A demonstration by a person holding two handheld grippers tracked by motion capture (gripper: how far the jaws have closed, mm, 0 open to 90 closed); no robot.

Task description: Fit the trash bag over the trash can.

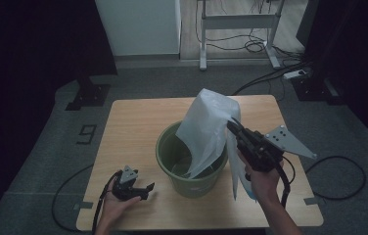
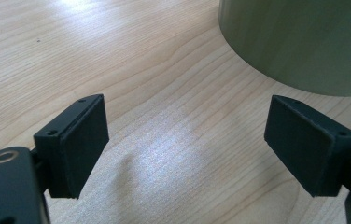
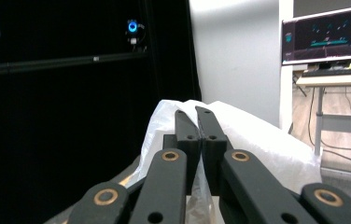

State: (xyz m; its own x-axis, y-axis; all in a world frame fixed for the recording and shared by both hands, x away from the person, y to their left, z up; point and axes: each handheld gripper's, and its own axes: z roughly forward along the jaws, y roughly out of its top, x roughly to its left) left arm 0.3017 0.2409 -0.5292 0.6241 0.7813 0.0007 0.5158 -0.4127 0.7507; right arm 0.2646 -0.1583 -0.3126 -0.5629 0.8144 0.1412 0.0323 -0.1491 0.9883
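High view: at the middle of the frame a round olive-green plastic bin (image 1: 192,164) stands on the pale wooden worktop (image 1: 133,122), and the right tool (image 1: 232,125) holds a thin white translucent plastic bag (image 1: 206,129) above it, the bag's lower end hanging into the bin's mouth. The left tool (image 1: 140,188) rests low at lower left, near the bin but apart from it. Lining the bin looks like the step in hand; next the bag's mouth needs spreading over the rim, likely with the idle tool's help. Left gripper view: its jaws stand wide apart with nothing between them, over bare wood grain, the bin's wall at upper right. Right gripper view: the jaws are pressed together on the bag's film, with black curtains at left and a lit monitor (image 3: 327,35) at upper right.
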